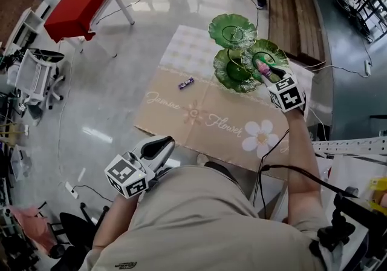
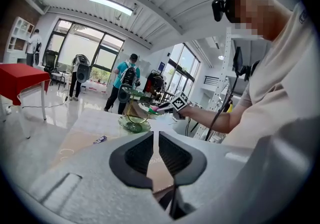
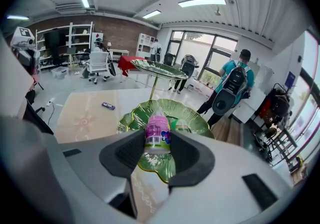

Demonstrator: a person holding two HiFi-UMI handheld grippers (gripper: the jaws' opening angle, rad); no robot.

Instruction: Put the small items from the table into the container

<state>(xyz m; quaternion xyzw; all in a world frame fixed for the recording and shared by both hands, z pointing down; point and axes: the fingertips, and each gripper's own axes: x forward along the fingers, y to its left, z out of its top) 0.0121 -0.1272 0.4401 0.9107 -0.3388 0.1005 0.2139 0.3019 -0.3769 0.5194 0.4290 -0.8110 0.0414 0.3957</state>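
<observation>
Standing at the tabletop's far end is a tiered stand of green glass dishes. Just above a lower dish, the right tongs clamp a small pink bottle between their pads. A purple wrapped item lies on the tabletop, well apart from both tongs. The left tongs, near the person's body, are closed and empty.

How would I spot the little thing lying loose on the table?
Find the beige flowered tablecloth with the green leaf-shaped dish stand at its far end. Left of the stand lies a small purple packet, flat and alone on the cloth, unlike the pink bottle held over the dishes.
</observation>
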